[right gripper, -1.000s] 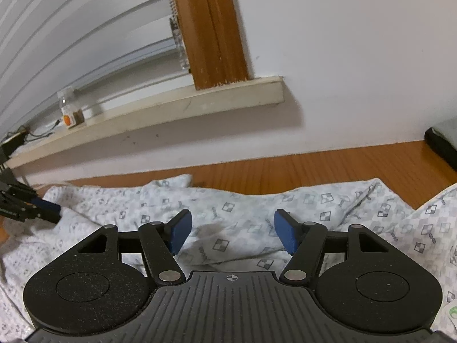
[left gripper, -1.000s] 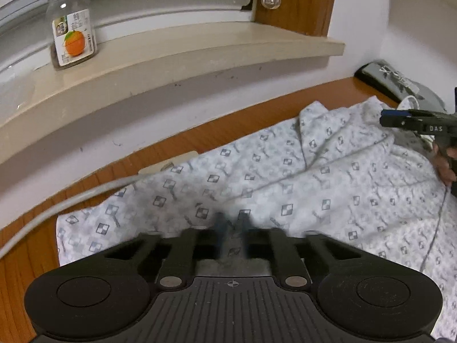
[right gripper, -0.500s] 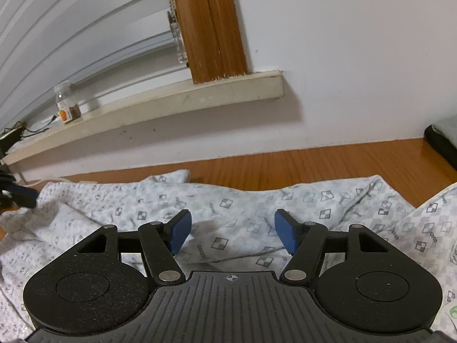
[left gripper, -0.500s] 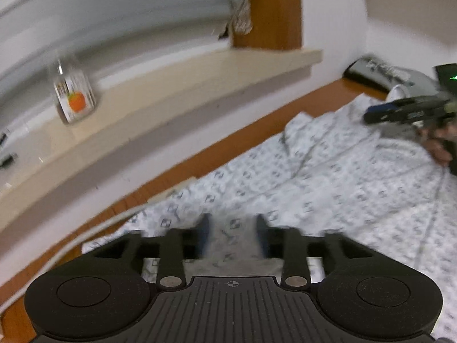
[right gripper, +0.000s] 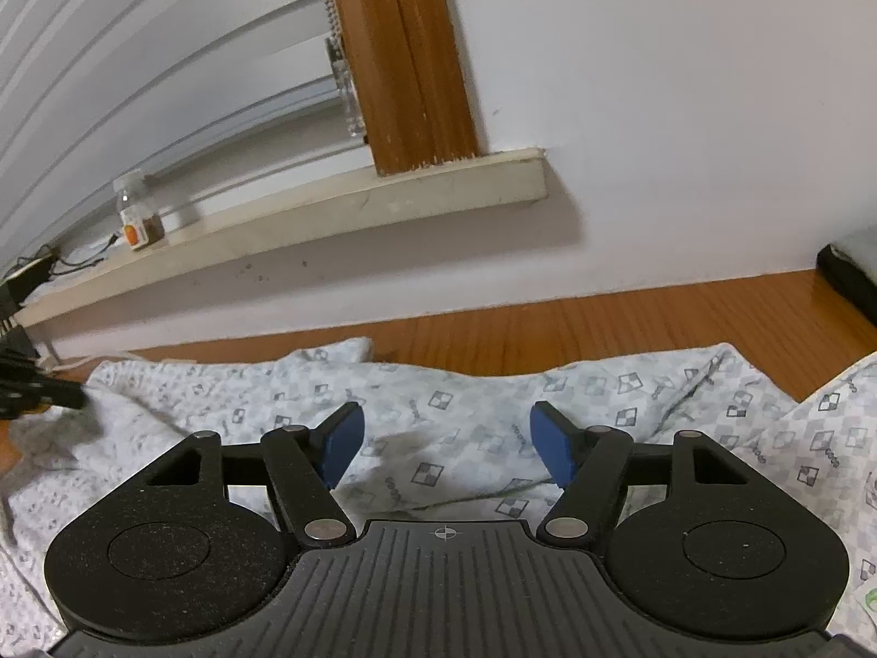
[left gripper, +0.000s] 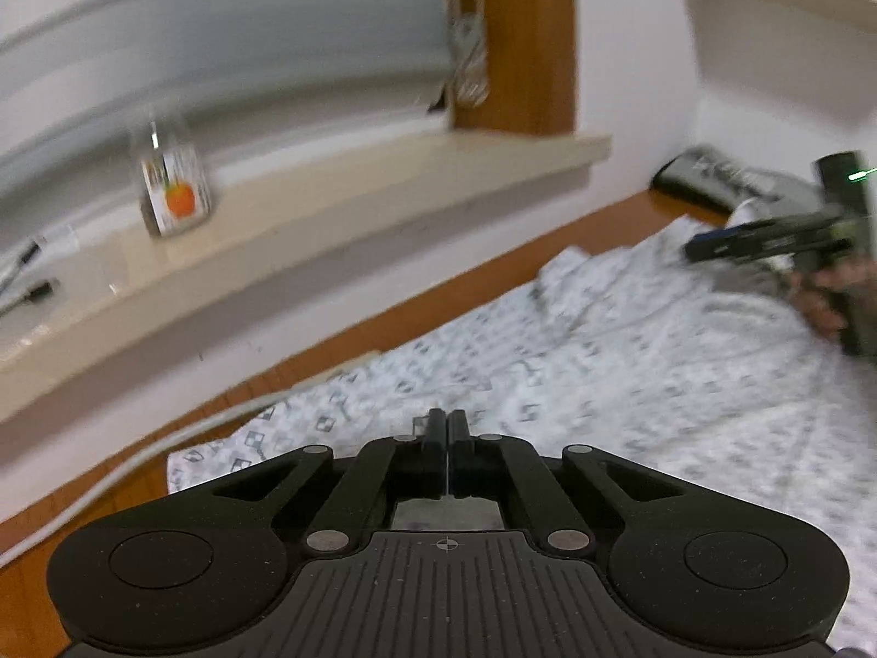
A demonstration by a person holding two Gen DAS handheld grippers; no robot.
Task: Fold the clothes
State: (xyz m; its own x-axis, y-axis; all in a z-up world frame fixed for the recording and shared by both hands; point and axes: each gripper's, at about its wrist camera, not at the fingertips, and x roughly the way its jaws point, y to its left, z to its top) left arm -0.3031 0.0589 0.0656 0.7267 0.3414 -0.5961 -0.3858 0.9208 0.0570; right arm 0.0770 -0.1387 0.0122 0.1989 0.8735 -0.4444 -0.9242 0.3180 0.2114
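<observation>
A white garment (left gripper: 630, 362) printed with small grey squares lies spread and wrinkled on the wooden surface (left gripper: 493, 274). My left gripper (left gripper: 446, 427) is shut, its black fingers pressed together low over the garment's near left part. In the right wrist view a taut ridge of the garment (right gripper: 438, 400) runs up to the left gripper (right gripper: 66, 395), which looks pinched on the cloth. My right gripper (right gripper: 446, 438) is open, its blue pads (right gripper: 342, 441) apart just above the fabric with nothing between them. The left wrist view shows the right gripper (left gripper: 712, 244) at the far right, held by a hand (left gripper: 827, 296).
A pale window sill (left gripper: 329, 219) runs along the wall and carries a jar with an orange label (left gripper: 172, 192). A white cable (left gripper: 137, 455) lies on the wood at the left. A dark flat object (left gripper: 707, 178) sits in the far right corner.
My left gripper opened half a second ago and has now shut again on the cloth, while its view swung left. My right gripper stayed open and hardly moved.
</observation>
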